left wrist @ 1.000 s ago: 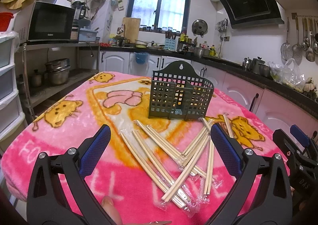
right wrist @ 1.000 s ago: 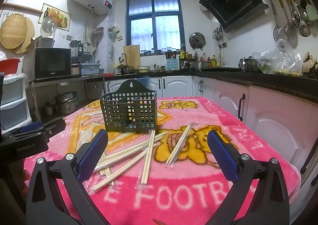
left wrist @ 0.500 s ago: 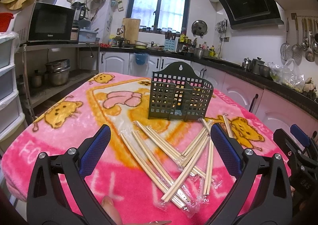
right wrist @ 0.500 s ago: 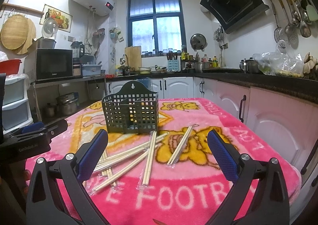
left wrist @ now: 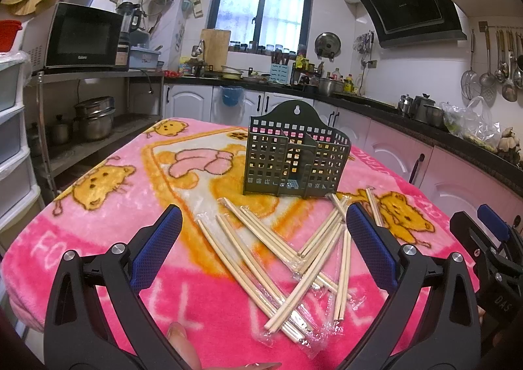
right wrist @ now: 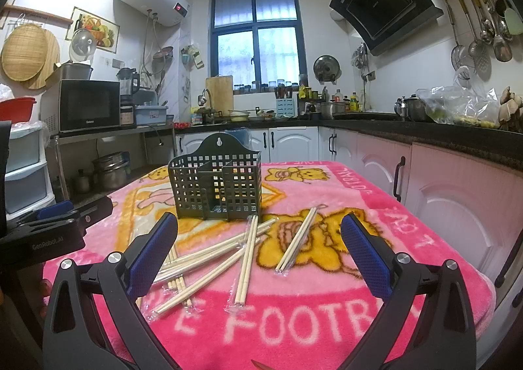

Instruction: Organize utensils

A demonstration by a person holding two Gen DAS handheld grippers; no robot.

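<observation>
Two wrist views of a kitchen counter covered by a pink cartoon blanket (left wrist: 98, 219). Both pairs of tongs are spread wide and grasp nothing: the left tongs (left wrist: 261, 239) frame the lower half of the left view, the right tongs (right wrist: 260, 247) the lower half of the right view.

Wrapped wooden chopsticks (left wrist: 284, 255) lie scattered flat on the blanket at lower centre, directly ahead of both tongs, crossing one another at mixed angles. One separate pair (right wrist: 295, 244) lies at centre right of the right view, its long axis running away from the camera and leaning right. This pair looks nearer the right tongs.

A dark green perforated utensil holder (left wrist: 295, 157) stands upright just beyond the pile, mid-frame; it looks empty.
</observation>
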